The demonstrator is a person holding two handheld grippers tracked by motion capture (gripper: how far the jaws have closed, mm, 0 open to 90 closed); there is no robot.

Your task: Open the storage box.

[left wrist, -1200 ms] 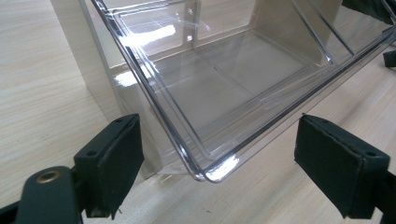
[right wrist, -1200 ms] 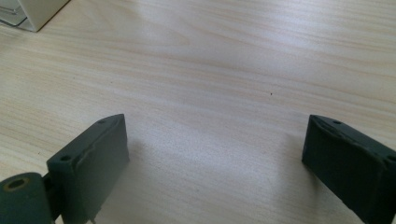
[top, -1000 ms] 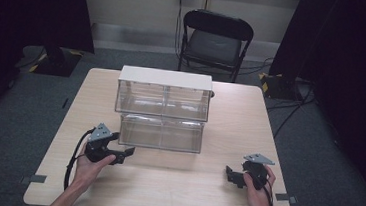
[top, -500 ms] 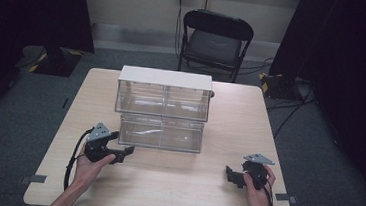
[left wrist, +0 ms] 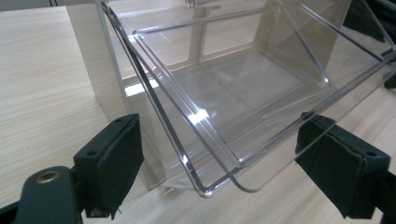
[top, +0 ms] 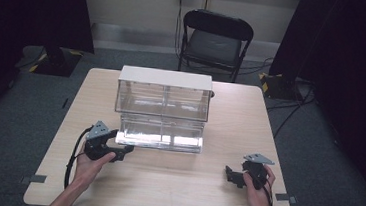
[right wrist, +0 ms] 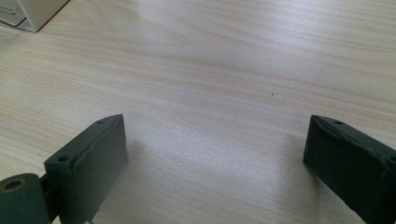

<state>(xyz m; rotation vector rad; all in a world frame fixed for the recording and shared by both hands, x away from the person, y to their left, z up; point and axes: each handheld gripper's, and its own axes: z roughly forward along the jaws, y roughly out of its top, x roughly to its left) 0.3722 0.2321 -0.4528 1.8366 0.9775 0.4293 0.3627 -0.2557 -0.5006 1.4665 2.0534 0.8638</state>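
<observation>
Pale wood table [top: 173, 192] up front, with both grippers resting low on it. Left gripper [top: 119, 153] sits just off the front-left corner of a clear plastic drawer unit [top: 163, 109], jaws spread wide and gripping nothing; its own view has the tilted-out clear lower drawer [left wrist: 224, 107] poking between the pads [left wrist: 112, 158]. Right gripper [top: 232, 176] is well apart from the unit, jaws wide open over bare wood. Behind the table sits a black folding chair [top: 216, 38].
</observation>
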